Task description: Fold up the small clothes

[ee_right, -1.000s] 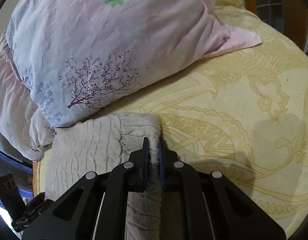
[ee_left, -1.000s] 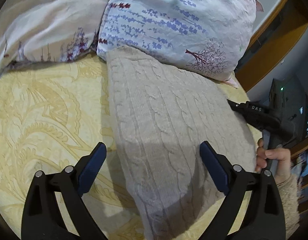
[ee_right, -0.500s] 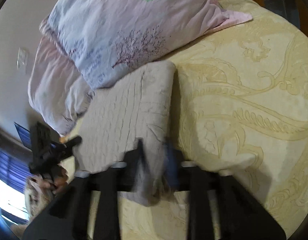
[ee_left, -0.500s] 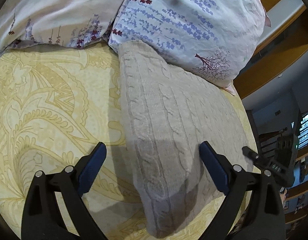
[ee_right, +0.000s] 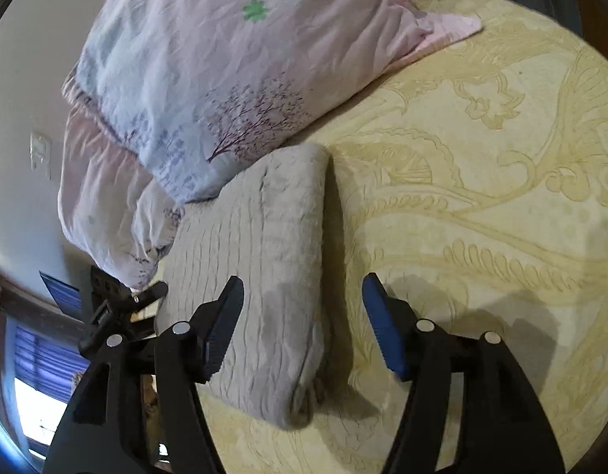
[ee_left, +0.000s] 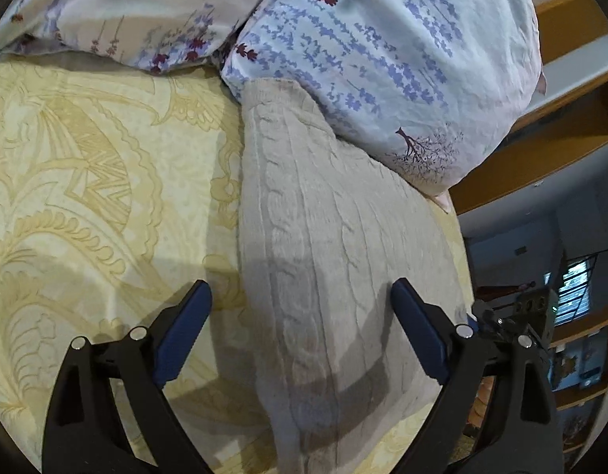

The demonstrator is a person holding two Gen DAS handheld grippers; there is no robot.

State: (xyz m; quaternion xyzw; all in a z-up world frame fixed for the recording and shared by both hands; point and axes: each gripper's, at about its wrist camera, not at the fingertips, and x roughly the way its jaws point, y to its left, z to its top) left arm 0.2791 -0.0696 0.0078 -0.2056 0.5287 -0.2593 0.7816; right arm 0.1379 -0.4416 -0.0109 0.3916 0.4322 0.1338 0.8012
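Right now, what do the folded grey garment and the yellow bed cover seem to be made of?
Folded grey garment: looks like a soft, thick matte knit, perhaps wool or acrylic; cable ribs show. Yellow bed cover: seems a smooth woven cloth with a paler, slightly sheeny leaf pattern; fibre unclear.

A bed (ee_right: 481, 181) in a yellow patterned sheet is carrying everything. A folded beige knit sweater (ee_right: 264, 260) is lying on it, touching floral pillows (ee_right: 209, 79).

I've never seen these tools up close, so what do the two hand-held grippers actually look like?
Both look alike. The left gripper has two matte black plastic arms with cut-out openings, silver round bolt heads at the joints, and long blue pads lining its jaws. The right gripper has the same black frame, silver bolts and blue pads, one of which looks ridged. No cables or markings show.
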